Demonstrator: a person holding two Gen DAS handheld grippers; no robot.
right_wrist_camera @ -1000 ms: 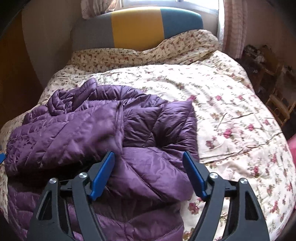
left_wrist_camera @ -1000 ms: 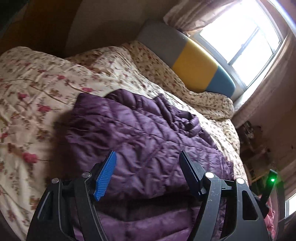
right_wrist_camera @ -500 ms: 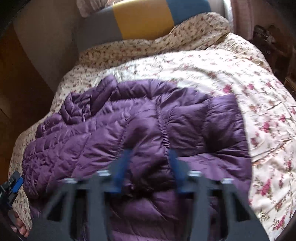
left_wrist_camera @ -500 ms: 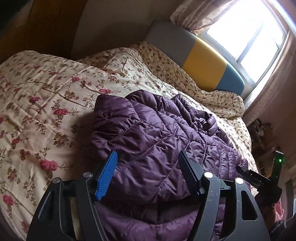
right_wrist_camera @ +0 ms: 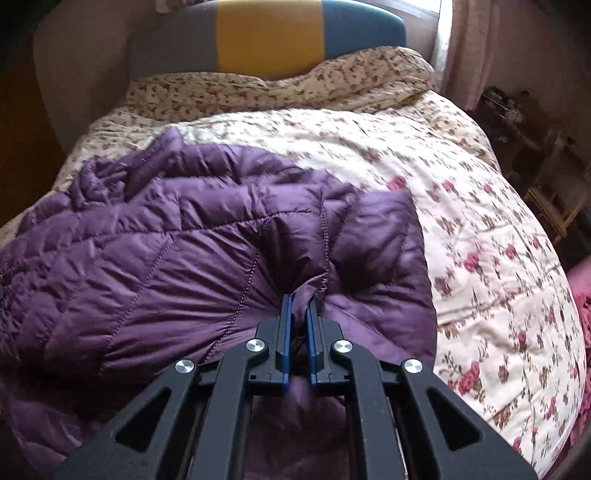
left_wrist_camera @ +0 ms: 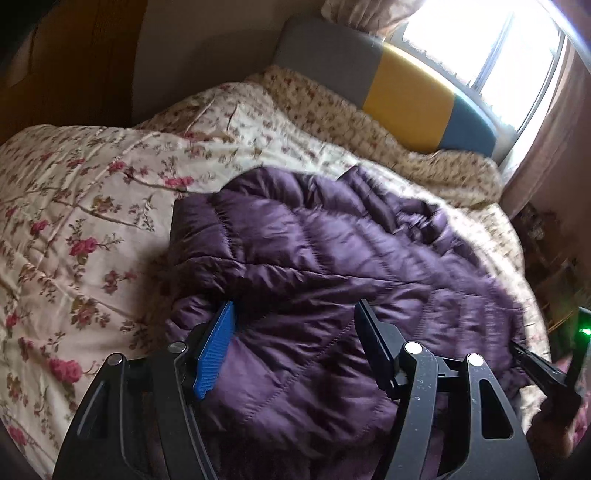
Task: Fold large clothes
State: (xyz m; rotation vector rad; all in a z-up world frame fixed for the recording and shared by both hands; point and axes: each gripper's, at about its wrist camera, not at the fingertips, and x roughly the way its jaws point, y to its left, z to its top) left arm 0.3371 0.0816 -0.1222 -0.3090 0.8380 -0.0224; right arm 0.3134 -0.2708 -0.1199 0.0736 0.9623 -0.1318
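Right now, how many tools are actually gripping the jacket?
1. The right tool is shut on the purple jacket, pinching a fold. The left tool is open above it.

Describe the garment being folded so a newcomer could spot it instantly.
Start at the bed with the floral quilt and the grey, yellow and teal headboard. Lying rumpled on that quilt is a purple quilted puffer jacket, pinched by the right tool. It is the only dark, shiny, stitched-panel item against the pale flowered bedding.

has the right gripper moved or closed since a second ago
Yes. The right gripper, open before, has shut on a fold of the purple jacket, nearer the headboard than before.
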